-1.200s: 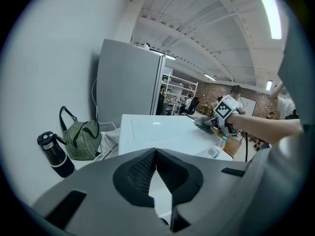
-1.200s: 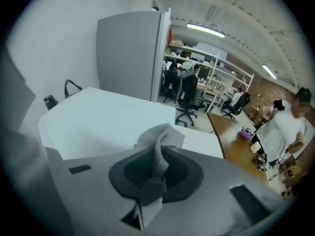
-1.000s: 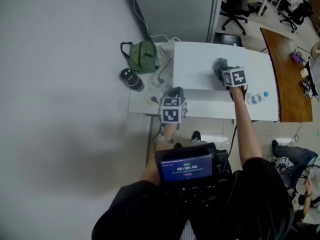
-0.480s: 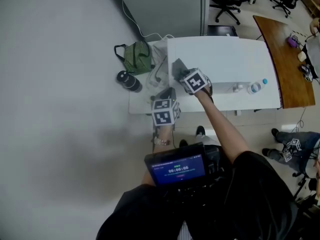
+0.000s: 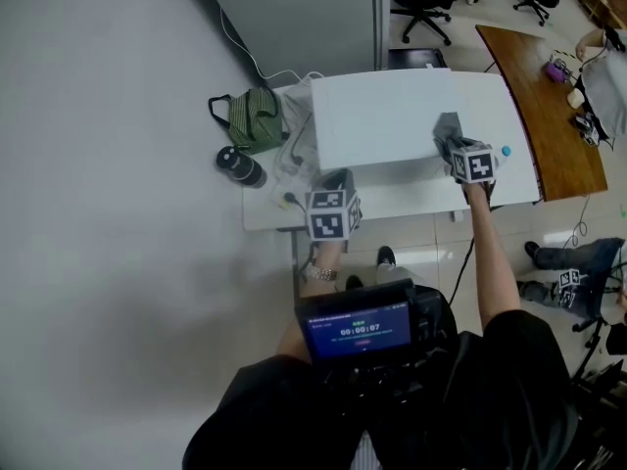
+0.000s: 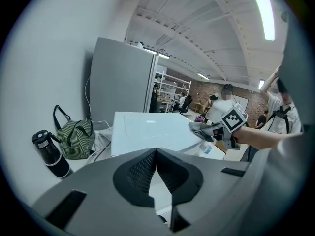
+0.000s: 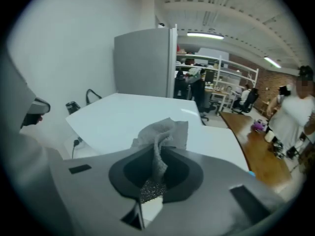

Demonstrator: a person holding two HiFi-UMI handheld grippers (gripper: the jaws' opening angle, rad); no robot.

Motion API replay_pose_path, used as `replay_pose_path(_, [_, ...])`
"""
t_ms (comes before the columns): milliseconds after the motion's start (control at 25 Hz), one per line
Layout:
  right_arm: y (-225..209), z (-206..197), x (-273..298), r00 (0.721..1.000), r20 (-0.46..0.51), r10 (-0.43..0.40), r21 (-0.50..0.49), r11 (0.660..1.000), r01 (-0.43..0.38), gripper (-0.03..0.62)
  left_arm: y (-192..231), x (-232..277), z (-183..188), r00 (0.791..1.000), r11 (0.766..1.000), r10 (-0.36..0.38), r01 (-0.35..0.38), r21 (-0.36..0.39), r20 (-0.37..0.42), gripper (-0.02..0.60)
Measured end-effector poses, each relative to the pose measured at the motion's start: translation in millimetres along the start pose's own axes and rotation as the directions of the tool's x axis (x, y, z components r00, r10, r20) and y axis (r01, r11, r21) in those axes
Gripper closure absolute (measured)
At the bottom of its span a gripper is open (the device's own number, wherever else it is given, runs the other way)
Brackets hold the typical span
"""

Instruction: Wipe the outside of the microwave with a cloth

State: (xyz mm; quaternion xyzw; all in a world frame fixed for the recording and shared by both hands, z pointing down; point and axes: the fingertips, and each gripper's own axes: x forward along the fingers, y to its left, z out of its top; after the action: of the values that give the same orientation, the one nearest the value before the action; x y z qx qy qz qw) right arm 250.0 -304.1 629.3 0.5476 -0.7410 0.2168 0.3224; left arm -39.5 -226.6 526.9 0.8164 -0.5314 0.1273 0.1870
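The grey cloth (image 7: 165, 132) rests on the white microwave's (image 5: 382, 116) top near its right end, pinched tight in my right gripper (image 7: 156, 168). My left gripper (image 6: 156, 166), jaws pressed together on nothing, hangs by the microwave's front left corner. A green bag (image 5: 253, 116) and a black bottle (image 5: 238, 166) sit left of the microwave.

The person wears a black short-sleeved top (image 5: 509, 380), with a dark box at the chest carrying a blue-lit screen (image 5: 359, 328). Just above the screen is a silvery wristwatch (image 5: 321, 273). The left tongs (image 6: 156, 156) and right tongs (image 7: 157, 156) have grey moulded bodies, black ribbed pads (image 6: 140, 173) and a white cube (image 5: 333, 215) with black square markers.
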Motion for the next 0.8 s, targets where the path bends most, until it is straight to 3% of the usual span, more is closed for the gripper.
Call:
replay_pose_path(160, [-62.0, -16.7, -15.2, 0.989, 0.009, -0.145, 0.054, 0.988, 0.145, 0.559, -3.0, -4.4, 1.1, 1.000, 1.000, -0.014, 0.014, 0.003, 0.010, 0.581])
replay_pose_path(360, [-48.4, -17.0, -22.9, 0.974, 0.001, -0.227, 0.032, 0.973, 0.227, 0.560, 5.9, -24.5, -4.2, 1.000, 1.000, -0.001, 0.001, -0.002, 0.017, 0.581])
replay_pose_path(400, [-28.8, -13.1, -26.5, 0.978, 0.044, -0.203, 0.037, 0.979, 0.201, 0.560, 10.0, -31.1, -6.2, 1.000, 1.000, 0.007, -0.007, -0.005, 0.018, 0.581])
replay_pose_path(480, [29.3, 0.3, -32.3, 0.979, 0.189, -0.078, 0.082, 0.995, 0.063, 0.563, 21.7, -43.9, -12.5, 1.000, 1.000, 0.026, -0.025, -0.016, 0.017, 0.581])
replay_pose_path(600, [124.2, 6.7, -36.6, 0.932, 0.345, 0.109, 0.148, 0.974, -0.169, 0.566, 38.3, -60.8, -25.6, 0.999, 0.998, 0.048, -0.048, -0.033, 0.011, 0.581])
replay_pose_path(680, [185.9, -4.3, -35.5, 0.910, 0.361, 0.205, 0.132, 0.954, -0.268, 0.566, 44.8, -71.9, -35.4, 0.998, 0.997, 0.059, -0.058, -0.046, 0.004, 0.581])
replay_pose_path(800, [279.1, -33.1, -23.8, 0.894, 0.290, 0.341, 0.005, 0.934, -0.357, 0.566, 54.0, -85.9, -47.3, 0.997, 0.995, 0.079, -0.079, -0.065, -0.005, 0.581])
